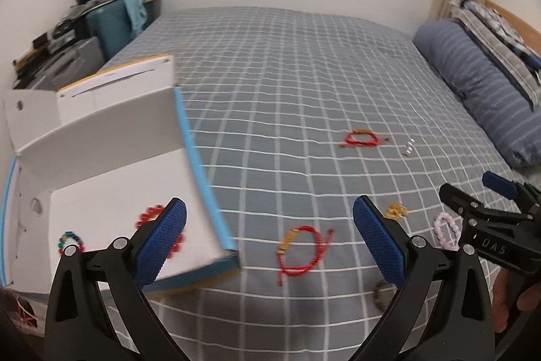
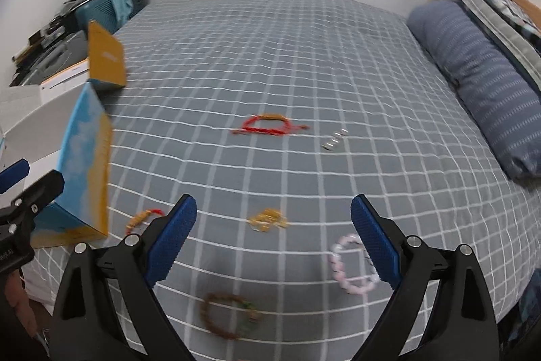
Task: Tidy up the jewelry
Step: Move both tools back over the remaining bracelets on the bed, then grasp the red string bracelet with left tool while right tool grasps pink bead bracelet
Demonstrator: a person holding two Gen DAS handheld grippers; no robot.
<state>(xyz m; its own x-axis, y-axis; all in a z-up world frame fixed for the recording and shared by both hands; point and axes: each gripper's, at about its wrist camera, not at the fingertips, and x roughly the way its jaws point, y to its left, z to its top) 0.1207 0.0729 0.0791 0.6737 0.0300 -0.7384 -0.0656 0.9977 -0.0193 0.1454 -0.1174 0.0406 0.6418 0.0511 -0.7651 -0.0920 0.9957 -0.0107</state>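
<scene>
1. Two red cord bracelets (image 2: pixel 267 125) lie beyond the white box (image 1: pixel 111 178); two beaded ones sit inside it.
2. Left gripper (image 1: pixel 268 239) and right gripper (image 2: pixel 274 237) both gape, holding nothing.
3. Grey checked bedspread (image 2: pixel 270 56); white bedroom walls.

White box (image 1: pixel 111 192) w/ blue-and-yellow outside lies open at bed's left edge; inside it a red bead bracelet (image 1: pixel 148 215) and a multicolour bead bracelet (image 1: pixel 69 241). On the checked bedspread: red cord bracelet (image 1: pixel 299 251) just beside the box, another red cord bracelet (image 2: pixel 267 125) farther back, small silver pieces (image 2: pixel 334 139) near it, gold chain (image 2: pixel 268 220), pink bead bracelet (image 2: pixel 351 263), brown bead bracelet (image 2: pixel 228 315) nearest.
</scene>
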